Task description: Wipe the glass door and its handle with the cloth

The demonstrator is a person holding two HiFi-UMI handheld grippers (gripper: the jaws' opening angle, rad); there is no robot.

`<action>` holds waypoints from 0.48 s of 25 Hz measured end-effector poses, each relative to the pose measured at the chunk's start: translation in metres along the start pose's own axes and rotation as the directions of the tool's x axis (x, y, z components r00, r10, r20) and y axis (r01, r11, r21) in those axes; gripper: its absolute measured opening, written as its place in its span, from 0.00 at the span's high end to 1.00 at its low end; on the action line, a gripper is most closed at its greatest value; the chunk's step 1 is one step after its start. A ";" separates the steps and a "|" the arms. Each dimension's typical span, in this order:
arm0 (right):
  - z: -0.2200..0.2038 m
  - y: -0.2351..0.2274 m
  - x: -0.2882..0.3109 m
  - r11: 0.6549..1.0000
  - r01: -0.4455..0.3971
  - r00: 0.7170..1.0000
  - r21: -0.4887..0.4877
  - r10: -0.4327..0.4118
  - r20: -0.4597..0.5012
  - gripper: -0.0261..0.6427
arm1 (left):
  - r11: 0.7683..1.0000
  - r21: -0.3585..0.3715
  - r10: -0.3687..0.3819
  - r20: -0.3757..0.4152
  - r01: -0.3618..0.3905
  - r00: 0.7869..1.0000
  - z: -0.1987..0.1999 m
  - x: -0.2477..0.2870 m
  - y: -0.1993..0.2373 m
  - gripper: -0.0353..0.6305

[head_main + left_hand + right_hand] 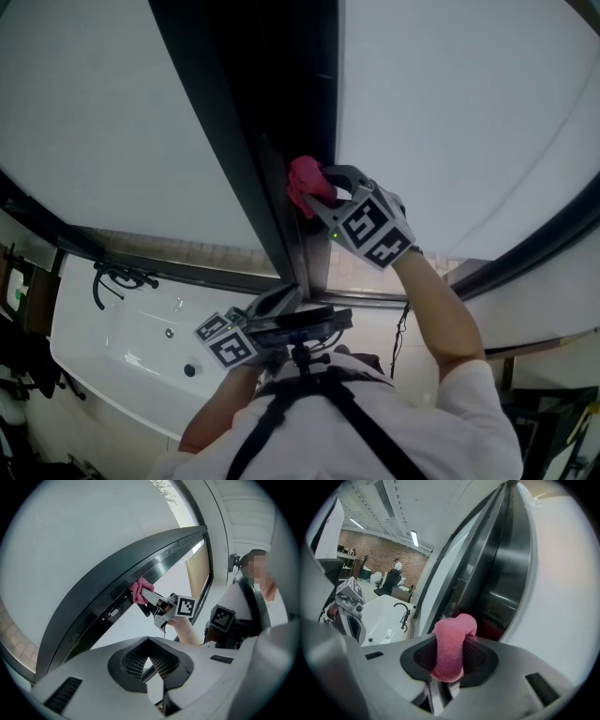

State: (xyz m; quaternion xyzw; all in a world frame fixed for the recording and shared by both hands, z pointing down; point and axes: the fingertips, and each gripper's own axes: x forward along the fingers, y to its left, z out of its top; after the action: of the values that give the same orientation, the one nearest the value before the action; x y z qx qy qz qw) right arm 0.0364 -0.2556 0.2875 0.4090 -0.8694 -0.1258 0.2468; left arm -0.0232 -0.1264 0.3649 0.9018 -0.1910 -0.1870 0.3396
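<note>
Frosted white panes of the glass door (450, 112) fill the space ahead of both my pairs of jaws, with a dark metal upright (281, 159) running between the panes. Seen from my right gripper, the upright rises just beyond the jaw tips, and its polished face (506, 573) is off to their right.

A white bathtub (122, 347) lies to the left of my right jaws and beyond my left ones, well apart from the door.

My right gripper (314, 195) is raised to the upright, jaws pinching the pink cloth (305, 183). In its own view the cloth (450, 648) stands as a rolled wad between the two dark pads and bulges out past the tips. From my left gripper's view, the wad (137, 590) touches the edge of the dark frame right at the right gripper's (143, 595) jaw tips.

My left gripper (274, 305) is held low, apart from the door. Its jaws (149, 660) are pressed together at the tips with nothing between them, aimed up toward the frame and my other gripper.

A dark faucet (117, 278) sits on the tub's rim, left of both jaw pairs.
</note>
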 end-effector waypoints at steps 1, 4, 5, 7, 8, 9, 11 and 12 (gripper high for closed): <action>-0.001 0.000 -0.001 1.000 -0.005 1.000 0.004 0.005 -0.003 0.80 | 1.000 -0.001 0.000 -0.001 0.000 1.000 0.000 0.000 -0.001 0.96; -0.003 0.000 -0.006 1.000 -0.018 1.000 0.010 0.018 -0.016 0.80 | 1.000 -0.002 0.000 -0.002 0.000 1.000 -0.001 -0.001 -0.002 0.96; -0.004 -0.001 -0.008 1.000 -0.019 1.000 0.011 0.019 -0.021 0.80 | 1.000 -0.002 0.000 -0.002 0.000 1.000 -0.001 -0.001 -0.002 0.96; -0.007 -0.001 -0.012 1.000 -0.016 0.999 0.011 0.016 -0.031 0.80 | 1.000 -0.003 -0.001 -0.004 0.001 1.000 -0.001 -0.002 -0.002 0.96; -0.009 -0.002 -0.015 1.000 -0.013 0.999 0.010 0.013 -0.035 0.80 | 1.000 -0.004 -0.003 -0.004 0.003 1.000 -0.002 -0.002 -0.003 0.96; -0.010 -0.002 -0.018 1.000 -0.008 0.999 0.008 0.008 -0.040 0.80 | 1.000 -0.006 -0.006 -0.005 0.006 1.000 -0.003 -0.002 -0.004 0.96; -0.015 -0.004 -0.025 1.000 0.005 0.999 -0.002 -0.005 -0.052 0.80 | 1.000 -0.008 -0.008 -0.008 0.008 1.000 -0.006 -0.001 -0.004 0.96; -0.019 -0.005 -0.029 1.000 0.012 0.998 -0.006 -0.013 -0.059 0.80 | 1.000 -0.010 -0.009 -0.010 0.009 1.000 -0.008 0.000 -0.004 0.96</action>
State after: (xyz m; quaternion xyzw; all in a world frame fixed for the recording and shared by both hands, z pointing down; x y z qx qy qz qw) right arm 0.0655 -0.2366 0.2915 0.4174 -0.8589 -0.1176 0.2725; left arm -0.0191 -0.1196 0.3677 0.9019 -0.1843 -0.1852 0.3441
